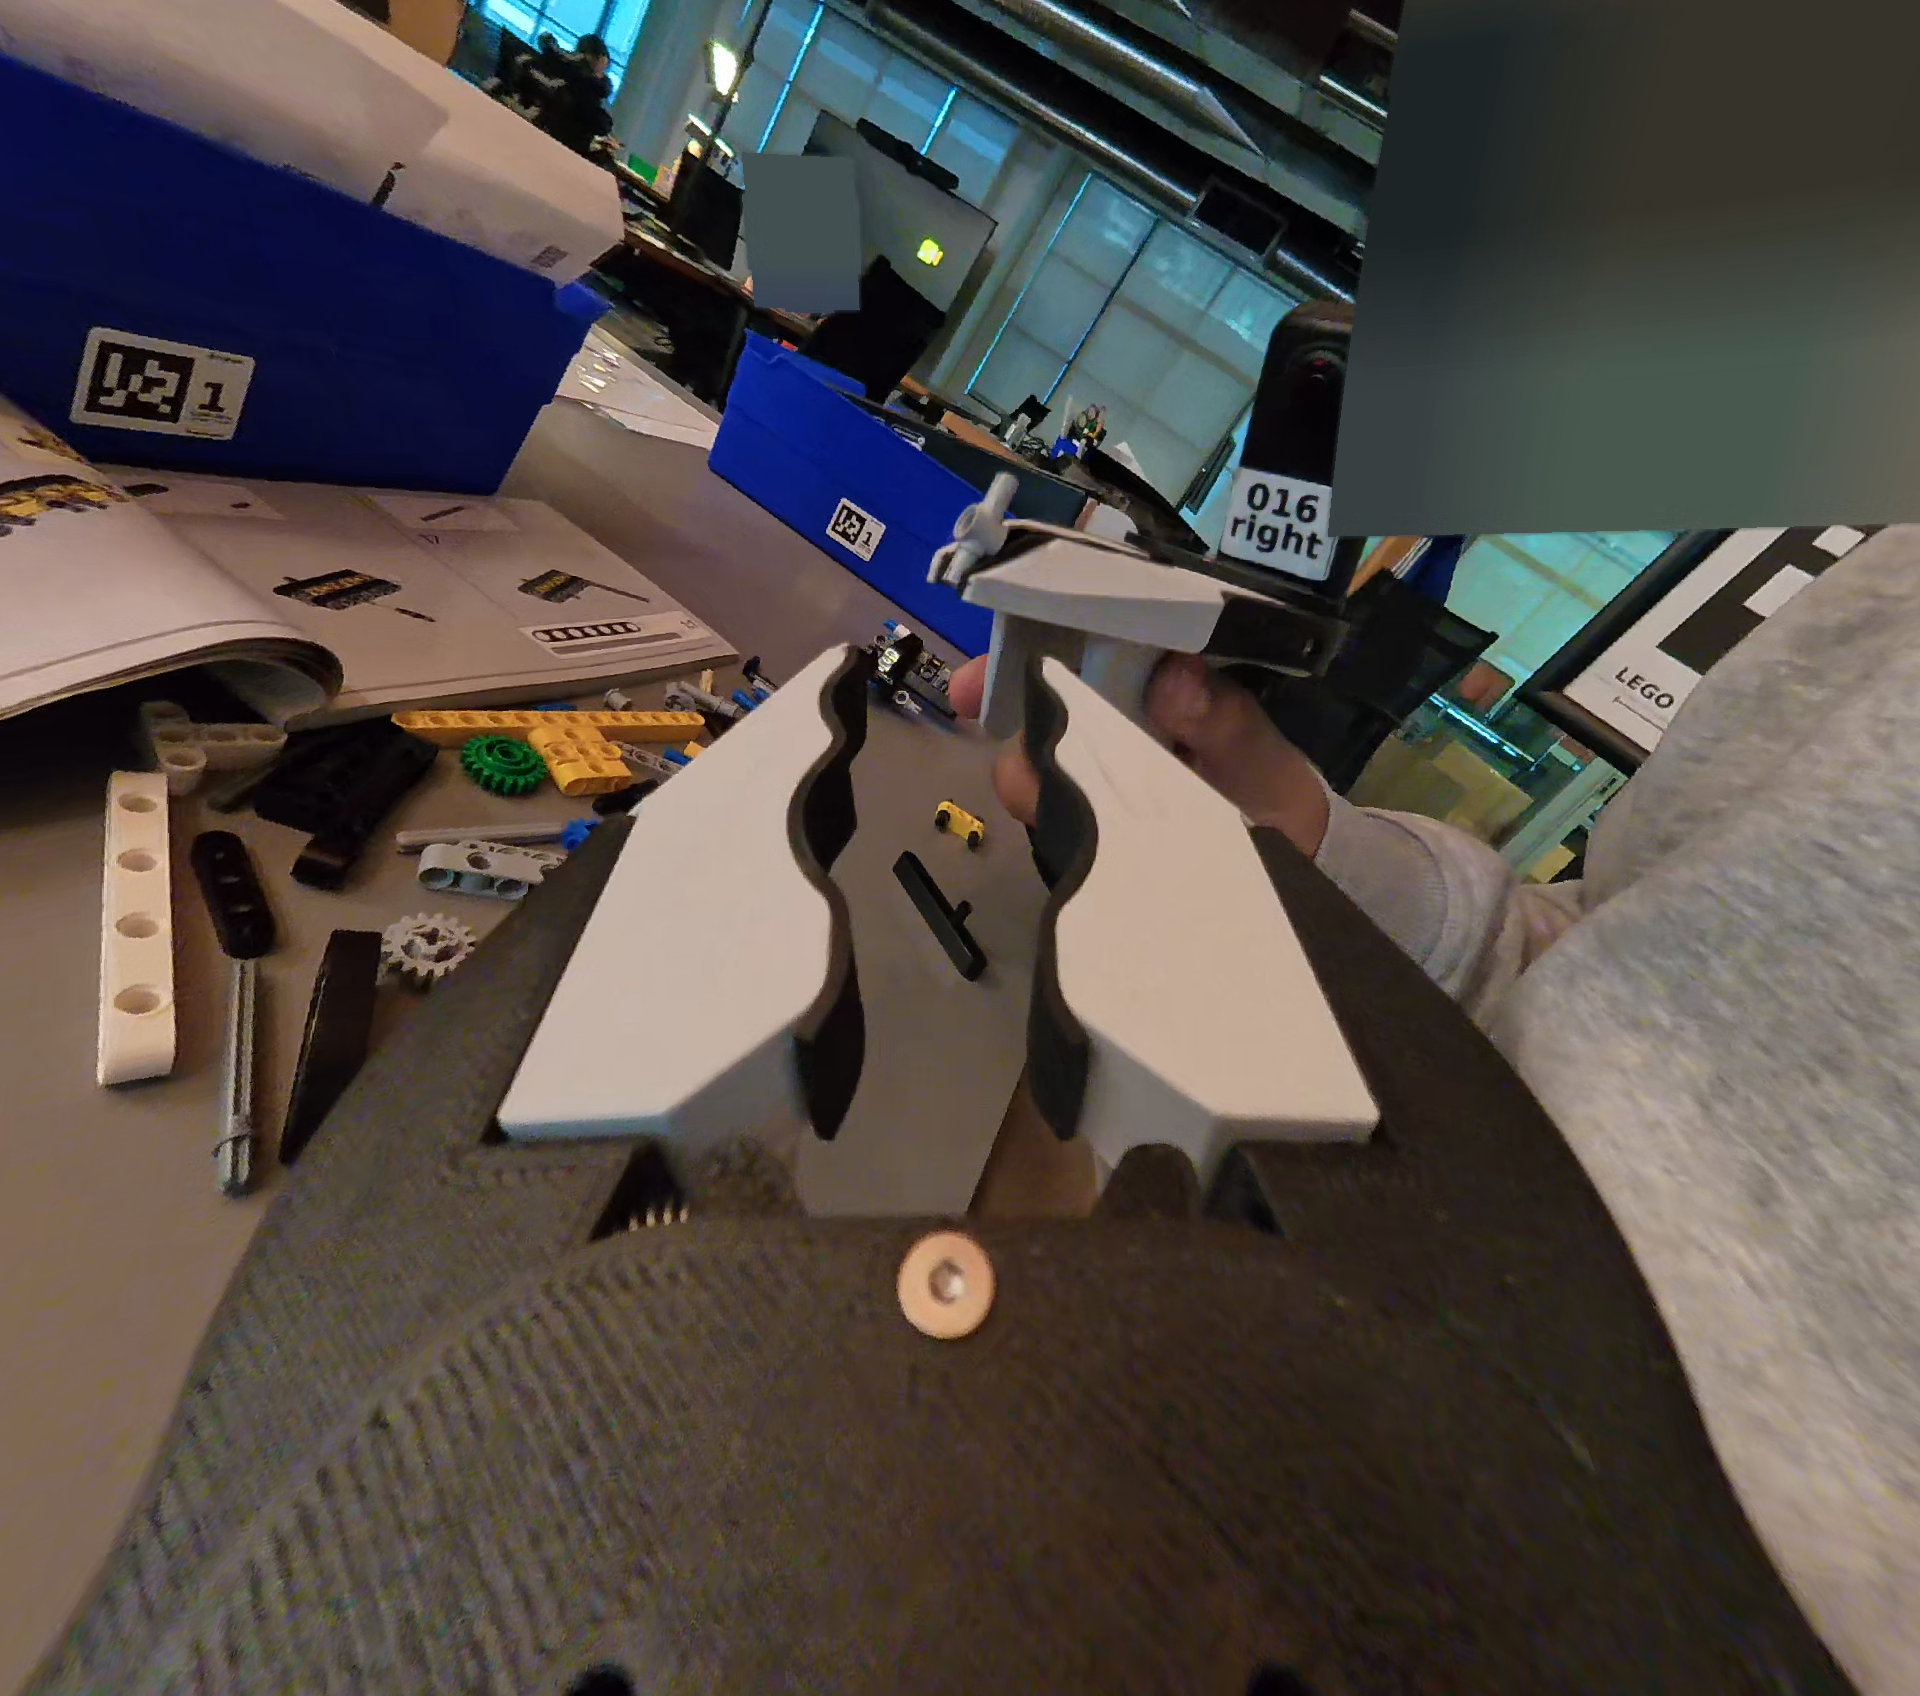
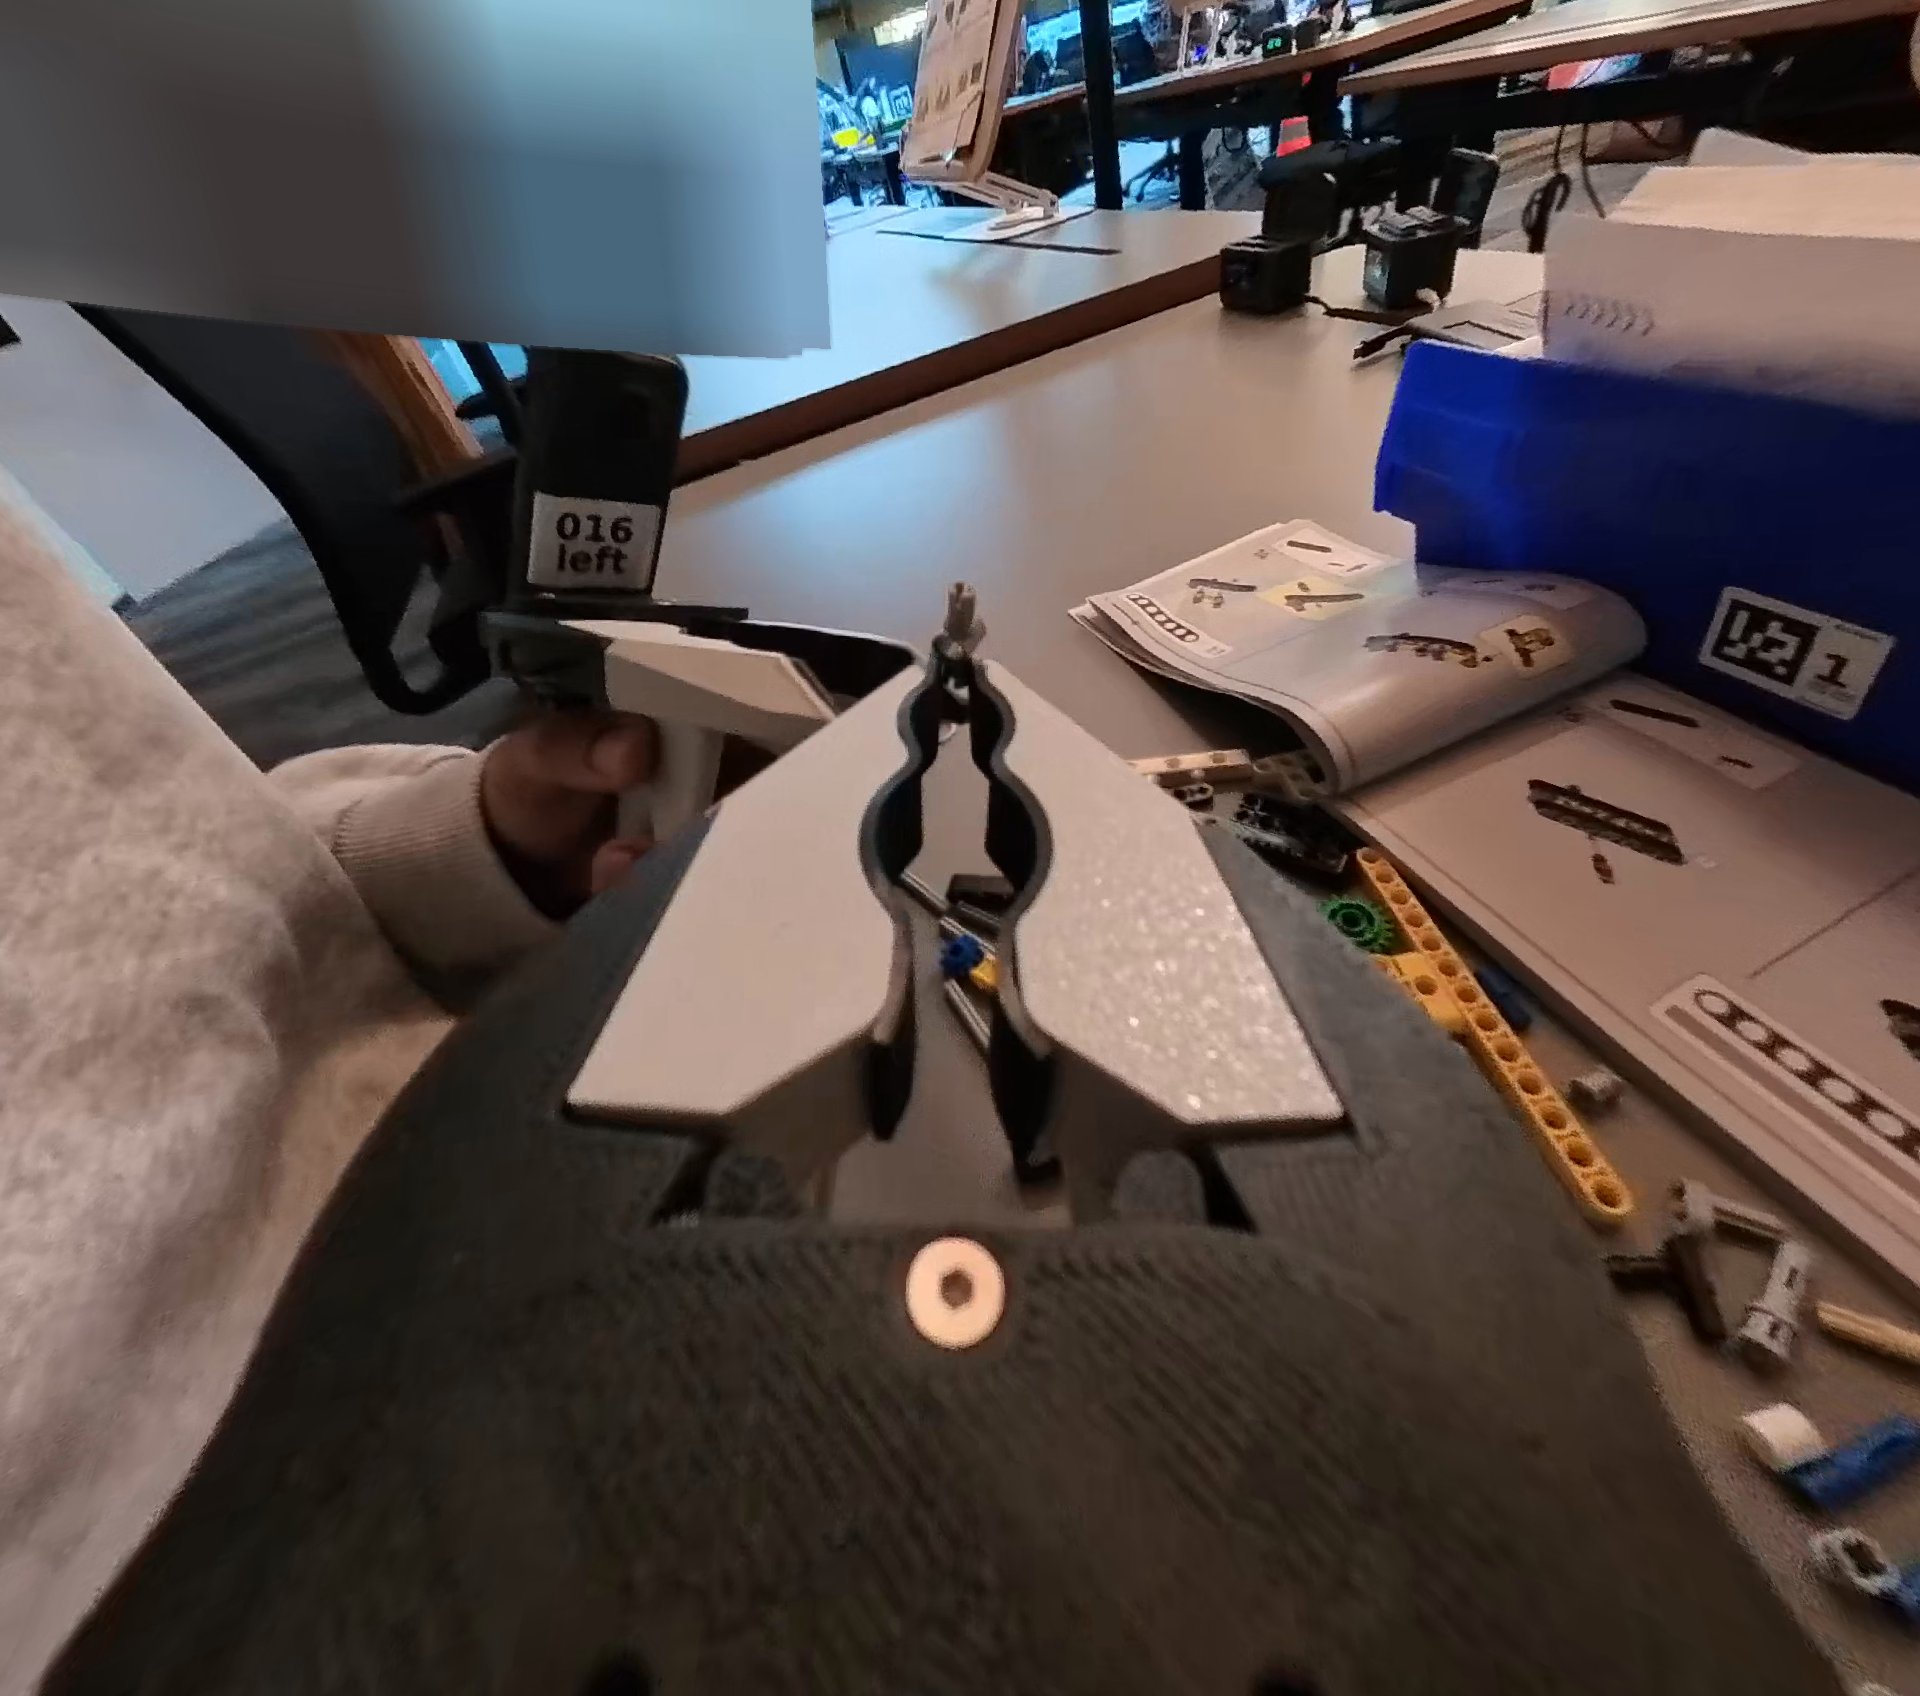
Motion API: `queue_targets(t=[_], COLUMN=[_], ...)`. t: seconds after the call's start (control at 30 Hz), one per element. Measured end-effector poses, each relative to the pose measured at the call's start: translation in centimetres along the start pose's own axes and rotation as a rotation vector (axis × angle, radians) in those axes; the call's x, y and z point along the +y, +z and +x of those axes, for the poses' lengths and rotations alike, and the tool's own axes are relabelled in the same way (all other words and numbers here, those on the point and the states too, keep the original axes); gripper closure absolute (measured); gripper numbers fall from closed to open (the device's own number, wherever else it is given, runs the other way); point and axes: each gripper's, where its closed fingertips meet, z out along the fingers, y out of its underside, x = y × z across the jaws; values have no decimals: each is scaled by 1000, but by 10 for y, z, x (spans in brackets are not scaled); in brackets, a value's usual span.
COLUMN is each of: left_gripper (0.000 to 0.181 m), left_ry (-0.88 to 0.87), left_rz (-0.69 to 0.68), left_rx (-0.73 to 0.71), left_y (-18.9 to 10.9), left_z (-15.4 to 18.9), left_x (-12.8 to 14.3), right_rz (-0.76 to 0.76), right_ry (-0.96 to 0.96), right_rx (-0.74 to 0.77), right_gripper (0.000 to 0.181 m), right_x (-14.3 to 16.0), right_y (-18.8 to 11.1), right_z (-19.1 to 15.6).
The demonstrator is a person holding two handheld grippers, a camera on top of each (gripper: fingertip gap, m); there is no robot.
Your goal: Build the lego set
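Observation:
My right gripper [image 2: 958, 675] is shut on a small grey pin piece [image 2: 962, 616] that sticks up out of its tips. It is held in the air above the table. In the left wrist view the same gripper [image 1: 961, 560] and its pin [image 1: 977, 516] are just beyond my left fingertips. My left gripper [image 1: 943, 672] is open and empty, low over the table. Between its fingers I see a black rod piece [image 1: 940, 914] and a small yellow piece [image 1: 958, 821] lying on the table. The left gripper also shows in the right wrist view [image 2: 727, 675].
Loose parts lie left of my left gripper: a yellow beam [image 1: 551, 721], green gear [image 1: 504, 761], white beam [image 1: 135, 924], black beam [image 1: 234, 893] and grey gear [image 1: 426, 945]. An open instruction booklet [image 1: 416, 586] lies before a blue bin [image 1: 312, 316]. Another blue bin [image 1: 831, 462] stands farther back. Both grippers' tips are close together, under 4 cm apart.

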Motion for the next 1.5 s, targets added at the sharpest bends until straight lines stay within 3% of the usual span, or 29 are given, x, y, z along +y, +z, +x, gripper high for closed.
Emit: queue_targets(t=[1.5], left_gripper=[157], left_ry=[-131], left_rz=[60], left_rx=[-16], left_y=[-10], left_z=[-22], left_x=[-11], right_rz=[-58], right_ry=[94], right_rx=[-93], right_gripper=[178], right_x=[8], right_y=[38], right_z=[10])
